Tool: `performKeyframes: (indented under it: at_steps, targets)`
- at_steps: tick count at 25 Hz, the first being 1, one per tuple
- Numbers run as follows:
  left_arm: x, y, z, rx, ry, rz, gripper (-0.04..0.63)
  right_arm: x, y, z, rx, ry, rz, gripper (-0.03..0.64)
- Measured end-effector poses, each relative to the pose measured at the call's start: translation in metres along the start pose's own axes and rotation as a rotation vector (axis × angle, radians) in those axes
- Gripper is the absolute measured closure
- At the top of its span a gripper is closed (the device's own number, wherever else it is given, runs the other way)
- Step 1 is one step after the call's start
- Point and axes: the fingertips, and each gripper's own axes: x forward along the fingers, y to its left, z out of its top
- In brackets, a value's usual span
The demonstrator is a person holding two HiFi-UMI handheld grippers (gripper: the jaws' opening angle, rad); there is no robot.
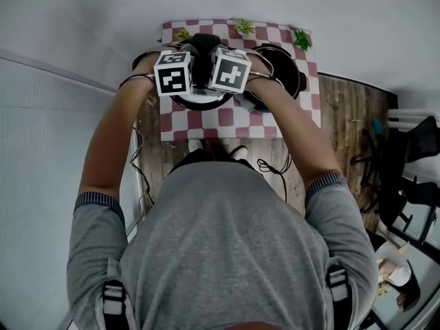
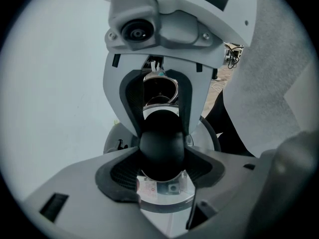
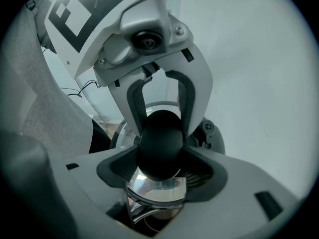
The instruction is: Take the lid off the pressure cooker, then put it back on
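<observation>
Both grippers meet over the checkered table (image 1: 227, 119). The round black knob (image 2: 161, 151) of the steel lid (image 2: 167, 198) sits between the dark pads of my left gripper (image 2: 161, 169), which is shut on it. My right gripper (image 3: 159, 169) is shut on the same knob (image 3: 159, 146) from the opposite side, with the shiny lid (image 3: 154, 189) below. In the head view the marker cubes of the left gripper (image 1: 173, 73) and right gripper (image 1: 229, 69) hide the knob. The lid's rim (image 1: 199, 102) shows under them, left of the open cooker pot (image 1: 278, 67).
Small green plants (image 1: 244, 26) stand along the table's far edge, one (image 1: 301, 40) beside the pot. Cables (image 1: 271, 165) lie on the wooden floor at the near edge. A black chair (image 1: 405, 177) stands to the right. White walls close in at left and behind.
</observation>
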Motion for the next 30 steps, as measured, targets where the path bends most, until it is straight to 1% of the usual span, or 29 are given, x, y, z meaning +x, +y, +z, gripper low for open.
performKeyframes:
  at_steps: [5,11,23,30]
  targets:
    - [0.007,-0.007,-0.026,-0.024,0.003,-0.009,0.293,0.024,0.005,0.01,-0.01,0.021,0.025,0.328]
    - [0.023,-0.016,-0.045,-0.041,0.002,-0.024,0.293,0.05,0.01,0.011,-0.011,0.048,0.041,0.328]
    - [0.08,-0.044,-0.071,-0.082,-0.021,-0.052,0.293,0.111,0.03,-0.016,-0.01,0.112,0.08,0.328]
    - [0.106,-0.059,-0.08,-0.095,-0.017,-0.086,0.293,0.138,0.042,-0.03,0.0,0.122,0.109,0.328]
